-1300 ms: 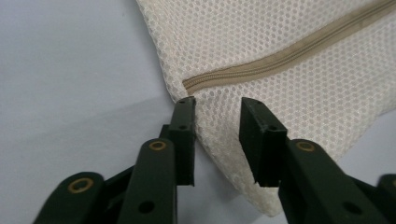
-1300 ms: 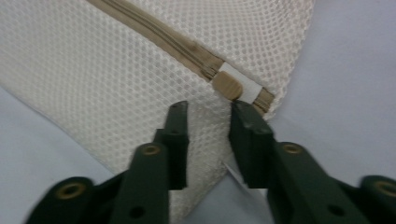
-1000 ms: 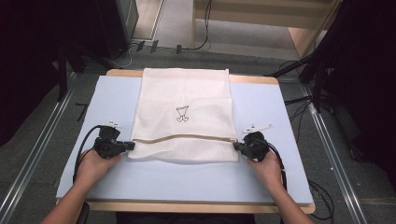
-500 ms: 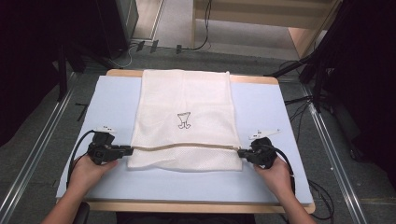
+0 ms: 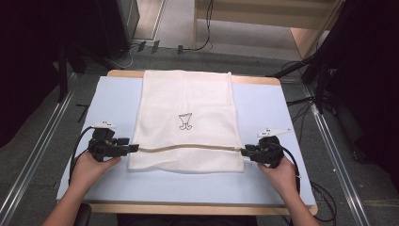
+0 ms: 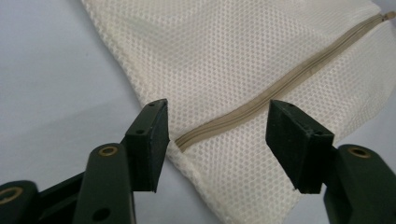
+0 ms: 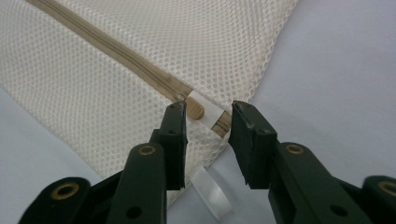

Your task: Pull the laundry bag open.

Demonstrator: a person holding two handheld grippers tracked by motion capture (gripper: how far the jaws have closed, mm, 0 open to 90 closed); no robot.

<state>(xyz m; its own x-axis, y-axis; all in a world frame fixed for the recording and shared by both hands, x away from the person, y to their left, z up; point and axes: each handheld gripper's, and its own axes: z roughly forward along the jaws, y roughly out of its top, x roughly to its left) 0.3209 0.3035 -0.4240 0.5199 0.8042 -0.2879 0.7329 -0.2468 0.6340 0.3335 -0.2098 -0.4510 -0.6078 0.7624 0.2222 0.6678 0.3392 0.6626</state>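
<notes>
Both grippers sit open: left gripper (image 6: 217, 140) should pinch the mesh laundry bag (image 5: 186, 122)'s edge, while right gripper (image 7: 208, 126) grabs the zipper pull (image 7: 197, 110).

- We hold a black left tool (image 5: 133, 148) with a white plate on top and a black cable looping from its back.
- Our right tool (image 5: 243, 151) matches it: black body, white plate, black cable.
- Each tool has two blocky black jaws on arms set with brass-coloured rivets.
- Our forearms are bare, sleeveless.
</notes>
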